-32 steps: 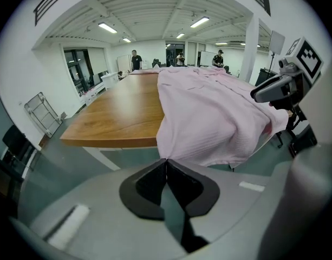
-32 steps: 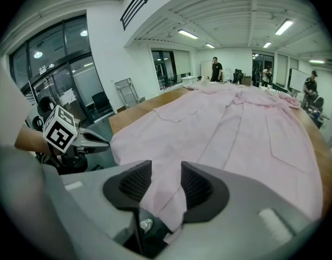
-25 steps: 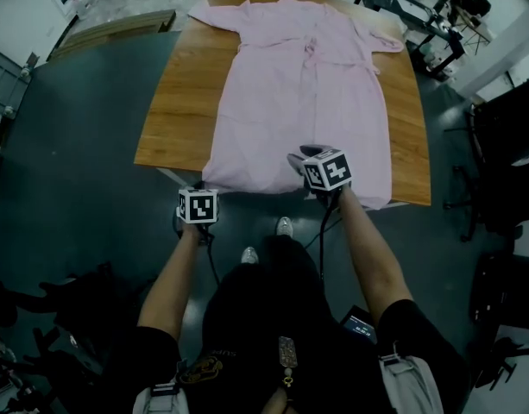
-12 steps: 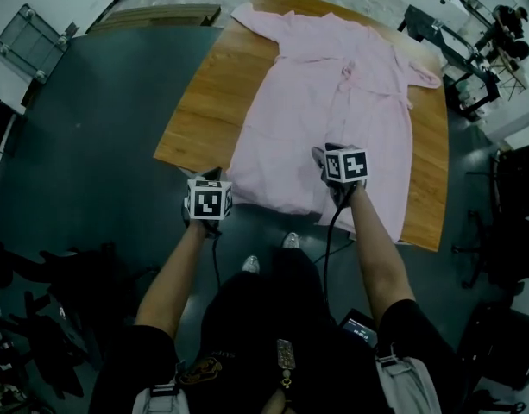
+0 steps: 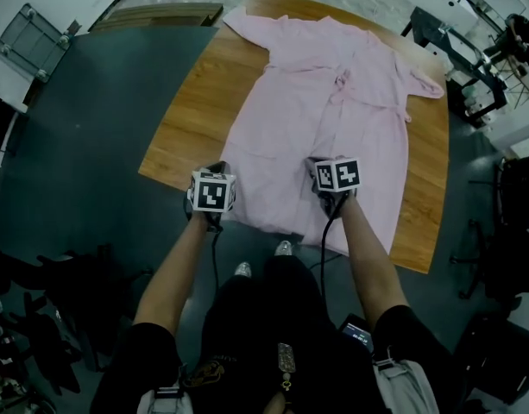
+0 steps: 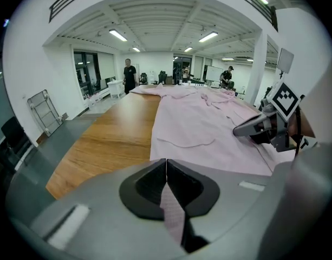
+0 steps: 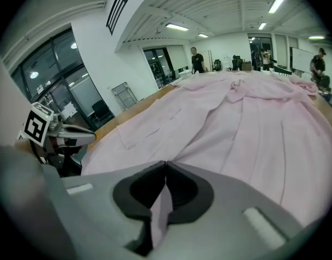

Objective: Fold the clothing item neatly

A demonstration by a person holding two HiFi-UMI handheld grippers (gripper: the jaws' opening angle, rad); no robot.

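since a second ago the left gripper has come up and in from below the table's near edge to the near left corner of the hem, and the right gripper has slid left along the hem toward the middle. the right gripper's jaws have just been closing. they now meet on a fold of pink cloth, which hangs down between the pads in the right gripper view. the left gripper's jaws are likewise pressed together, with a narrow strip of the same cloth pinched between them.

the pink robe lies spread flat along the wooden table. its collar is at the far end, and its two short sleeves reach out to the left and right there. a tied belt sits across its waist. the hem is at the near edge, and its right part hangs over that edge. the two grippers sit side by side along the hem, the left at the corner and the right near the middle.

a dark floor surrounds the table. a metal rack stands far left. a few people stand at the far end of the room.
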